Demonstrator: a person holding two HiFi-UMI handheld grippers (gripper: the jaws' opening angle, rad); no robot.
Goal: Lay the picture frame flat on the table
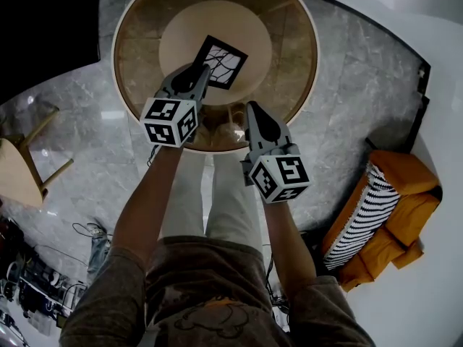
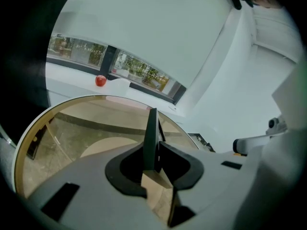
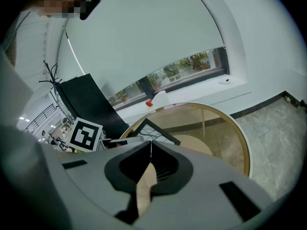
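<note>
Black picture frame (image 1: 221, 62), likely rigid, light, glazed: left hand-held gripper (image 1: 204, 76) clamps its near edge over the tabletop's (image 1: 286, 27) middle; right hand-held gripper (image 1: 254, 112) closed, empty.

- We find open glass on the table (image 1: 293, 45) to the right of the picture frame (image 1: 221, 61).
- The left gripper (image 1: 205, 78) crowds the frame's near corner; a chair (image 1: 22, 172) stands off the table's left.

A grey marble floor (image 1: 347, 85) carries an orange cushion (image 1: 409, 194) and a black-and-white striped pillow (image 1: 362, 215), touching each other at the right. A wooden chair (image 1: 22, 172) stands at the left, near a tangle of cables (image 1: 87, 231). A small red round thing (image 2: 100, 80) sits on the window sill (image 2: 72, 74).
</note>
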